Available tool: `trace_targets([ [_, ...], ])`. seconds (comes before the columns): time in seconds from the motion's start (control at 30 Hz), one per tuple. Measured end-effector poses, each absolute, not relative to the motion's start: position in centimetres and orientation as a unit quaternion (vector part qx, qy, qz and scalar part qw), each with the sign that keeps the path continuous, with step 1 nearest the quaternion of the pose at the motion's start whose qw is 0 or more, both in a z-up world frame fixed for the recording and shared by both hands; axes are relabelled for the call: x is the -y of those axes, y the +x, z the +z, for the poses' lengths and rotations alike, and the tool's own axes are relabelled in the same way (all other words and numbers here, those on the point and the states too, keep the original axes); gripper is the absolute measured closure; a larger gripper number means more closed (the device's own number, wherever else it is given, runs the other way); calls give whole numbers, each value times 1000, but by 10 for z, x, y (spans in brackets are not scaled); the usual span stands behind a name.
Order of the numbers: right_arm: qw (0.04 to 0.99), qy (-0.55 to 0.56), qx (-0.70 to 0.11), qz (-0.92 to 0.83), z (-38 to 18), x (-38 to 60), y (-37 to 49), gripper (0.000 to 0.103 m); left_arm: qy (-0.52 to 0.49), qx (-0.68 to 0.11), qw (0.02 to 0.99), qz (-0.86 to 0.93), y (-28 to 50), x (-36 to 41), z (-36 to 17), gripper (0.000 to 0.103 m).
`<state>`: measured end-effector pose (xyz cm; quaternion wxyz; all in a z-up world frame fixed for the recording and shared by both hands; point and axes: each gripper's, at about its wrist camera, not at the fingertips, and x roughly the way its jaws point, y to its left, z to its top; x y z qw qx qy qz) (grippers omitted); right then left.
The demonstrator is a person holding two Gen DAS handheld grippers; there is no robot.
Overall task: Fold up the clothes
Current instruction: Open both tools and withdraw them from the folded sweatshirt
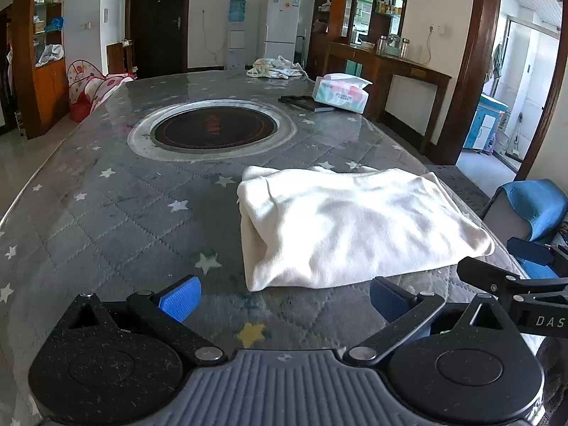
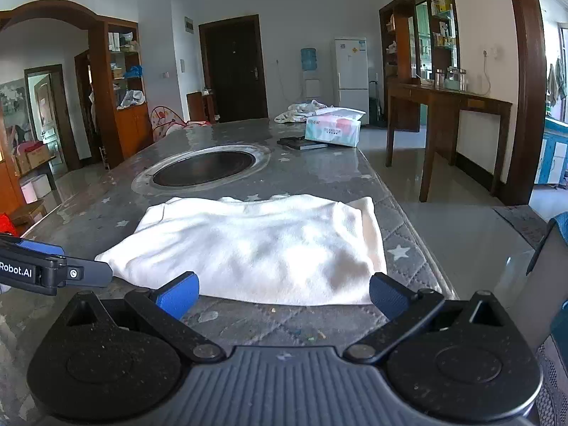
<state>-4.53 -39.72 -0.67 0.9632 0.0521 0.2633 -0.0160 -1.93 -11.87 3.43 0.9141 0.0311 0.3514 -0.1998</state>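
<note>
a soft, light white garment [image 2: 255, 245] lies folded on the counter [image 1: 106, 213] at 12 o'clock; both grippers' fingers [image 1: 180, 298] [image 2: 176, 293] spread, empty; any hold belongs at its limp edges.

The blue chair [image 1: 536, 206] is cut off by the frame's edge.

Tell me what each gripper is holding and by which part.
Nothing is held. The left gripper and right gripper are both open, short of the folded white garment on the table.
</note>
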Motion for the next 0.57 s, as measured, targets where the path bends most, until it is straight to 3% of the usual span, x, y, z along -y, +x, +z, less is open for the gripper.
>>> trace_targets([
  [0.57,959,75,-273,-22,-9,391,-61,0,33,-346,916,-199,-36,116,31,0],
])
